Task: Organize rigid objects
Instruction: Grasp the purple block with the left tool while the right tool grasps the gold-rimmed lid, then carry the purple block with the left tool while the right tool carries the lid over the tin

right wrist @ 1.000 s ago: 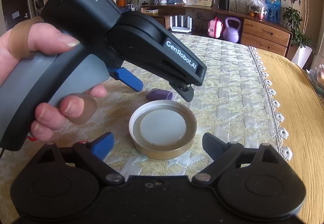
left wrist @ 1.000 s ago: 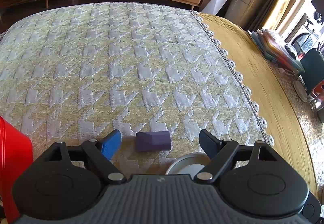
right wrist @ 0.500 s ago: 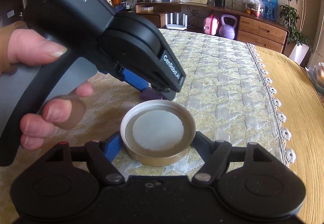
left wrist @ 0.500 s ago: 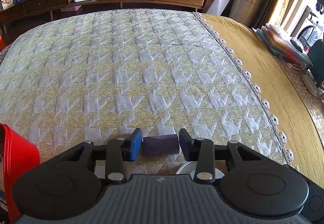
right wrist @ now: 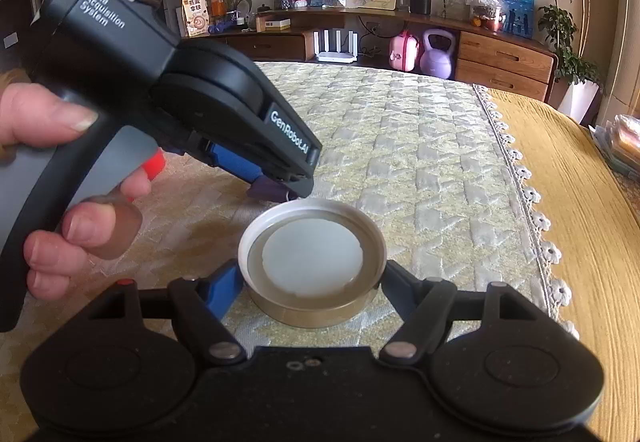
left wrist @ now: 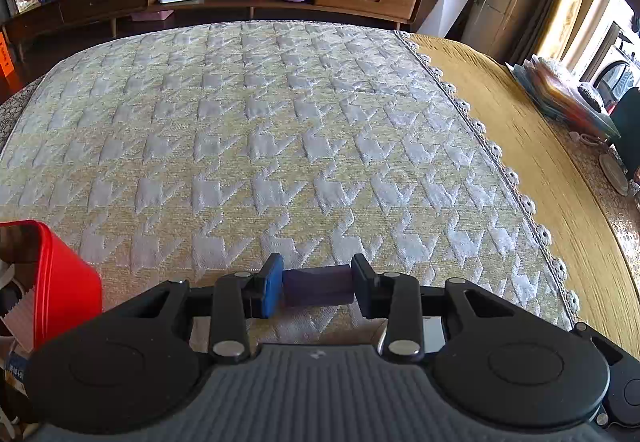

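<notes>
We have both grippers loaded at once. Our left gripper point(left wrist: 317, 287) has its jaws clenched on the small dark-purple rectangular block point(left wrist: 318, 285), blue pad on one end, black pad on the other; in the right wrist view the same block point(right wrist: 267, 191) sits low over the cloth, and whether it has lifted clear we cannot tell. Our right gripper point(right wrist: 311, 282) has its jaws grasping the round gold-rimmed metal jar lid with the white liner point(right wrist: 312, 258), pads pressing its rim on both sides, the lid just beside the left gripper's tip. Its underside looks to rest on the pale yellow-and-white houndstooth quilted cloth point(left wrist: 280, 146) covering the bench.

Progress, as we judge it: early to middle. Both pieces are gripped, neither is put away. The open red plastic bin point(left wrist: 60, 282) stands near our left side with some ridged packaging inside, the likely drop spot, though we cannot confirm that. Left to do: lift, carry, release both items. We see no other loose task items on the cloth.
</notes>
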`<state>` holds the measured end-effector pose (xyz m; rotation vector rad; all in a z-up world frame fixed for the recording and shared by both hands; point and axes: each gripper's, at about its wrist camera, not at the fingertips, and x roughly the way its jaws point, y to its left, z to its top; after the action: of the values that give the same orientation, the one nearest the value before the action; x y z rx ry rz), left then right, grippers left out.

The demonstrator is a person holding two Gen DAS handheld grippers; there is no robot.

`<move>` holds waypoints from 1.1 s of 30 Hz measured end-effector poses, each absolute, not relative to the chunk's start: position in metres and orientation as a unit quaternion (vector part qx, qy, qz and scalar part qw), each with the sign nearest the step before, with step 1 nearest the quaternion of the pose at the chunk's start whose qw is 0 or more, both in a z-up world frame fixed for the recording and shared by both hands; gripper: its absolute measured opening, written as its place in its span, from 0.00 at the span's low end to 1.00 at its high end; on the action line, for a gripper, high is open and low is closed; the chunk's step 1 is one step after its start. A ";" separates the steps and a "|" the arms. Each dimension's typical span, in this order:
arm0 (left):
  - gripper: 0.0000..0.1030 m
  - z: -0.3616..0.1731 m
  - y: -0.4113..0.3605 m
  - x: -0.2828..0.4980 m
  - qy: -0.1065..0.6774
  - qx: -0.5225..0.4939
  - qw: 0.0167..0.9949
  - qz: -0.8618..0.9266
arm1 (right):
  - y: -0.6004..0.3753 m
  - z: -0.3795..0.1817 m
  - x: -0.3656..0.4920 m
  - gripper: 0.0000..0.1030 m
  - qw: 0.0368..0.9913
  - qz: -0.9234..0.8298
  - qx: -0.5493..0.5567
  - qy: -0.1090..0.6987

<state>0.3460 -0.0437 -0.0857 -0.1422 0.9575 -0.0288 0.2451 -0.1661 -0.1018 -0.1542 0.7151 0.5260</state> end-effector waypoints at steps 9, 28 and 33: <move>0.36 -0.057 -0.036 0.316 0.448 -0.074 0.891 -0.022 | -0.172 -0.081 0.230 0.73 0.905 0.246 -0.062 0.342; 0.36 -0.004 0.004 0.233 0.413 -0.089 0.906 -0.026 | -0.156 -0.020 0.171 0.73 0.911 0.260 -0.073 0.312; 0.36 0.004 0.024 0.212 0.404 -0.092 0.910 -0.022 | -0.141 -0.008 0.157 0.73 0.910 0.271 -0.083 0.303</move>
<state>0.2124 0.0243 0.0042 -0.1895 0.8325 -0.0450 0.1571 -0.1406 -0.0082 -0.1709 0.6248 0.5599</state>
